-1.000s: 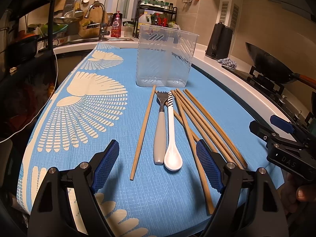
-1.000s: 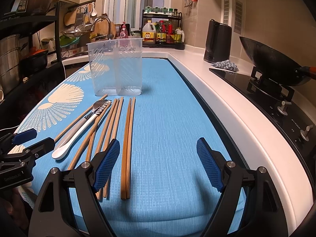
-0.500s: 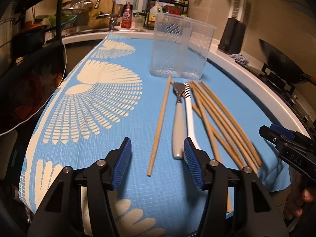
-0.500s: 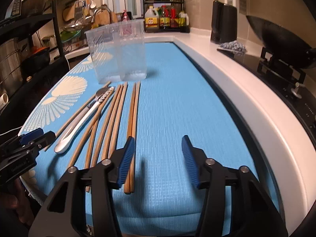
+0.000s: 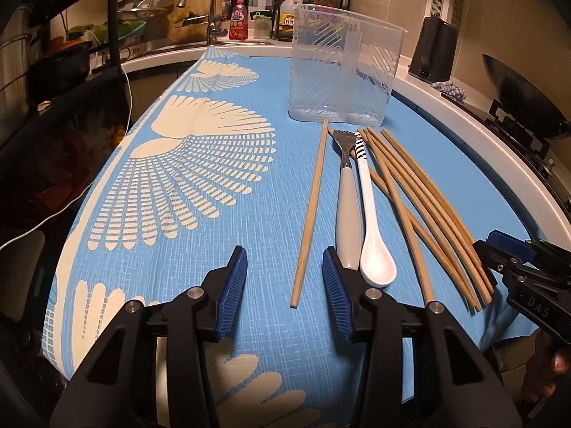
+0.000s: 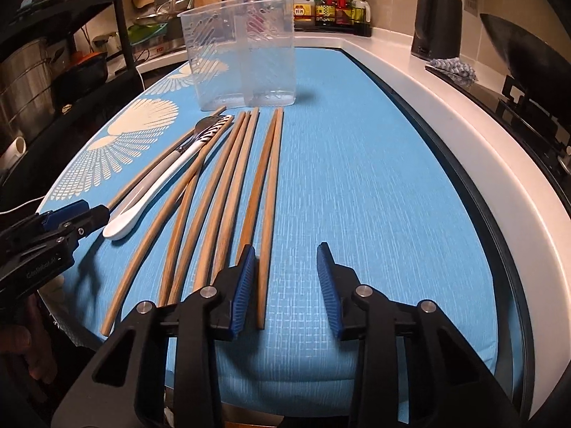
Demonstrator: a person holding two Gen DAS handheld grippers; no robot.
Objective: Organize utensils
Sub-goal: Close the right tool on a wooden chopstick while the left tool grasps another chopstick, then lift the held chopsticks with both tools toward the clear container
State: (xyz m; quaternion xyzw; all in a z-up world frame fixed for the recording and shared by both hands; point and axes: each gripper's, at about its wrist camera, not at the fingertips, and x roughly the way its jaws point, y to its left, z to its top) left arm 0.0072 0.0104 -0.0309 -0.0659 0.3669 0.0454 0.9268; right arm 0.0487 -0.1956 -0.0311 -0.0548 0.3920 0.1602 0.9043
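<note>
Both grippers are narrowing their jaws compared with a second ago, when they stood wide apart. The left gripper is closing and now brackets the near end of the single chopstick, which lies alone on the side of the fork away from the other sticks. The blue pads do not press on it yet, so nothing is held. The right gripper is also closing and has come lower toward the cloth. The outermost chopstick of the bundle lies just inside its left pad, with the next stick touching or hidden behind that pad; I cannot tell if the pad already touches wood.

The clear plastic holder stands upright at the far end of the blue cloth, and it looks empty. All utensils lie in front of the holder, their far tips close to its base: the grey-handled fork, the white spoon just beside the fork, and the bundle of chopsticks beyond the spoon.

This change suggests the picking step is beginning, one stick for each hand, and the sorting into the holder is not started.
</note>
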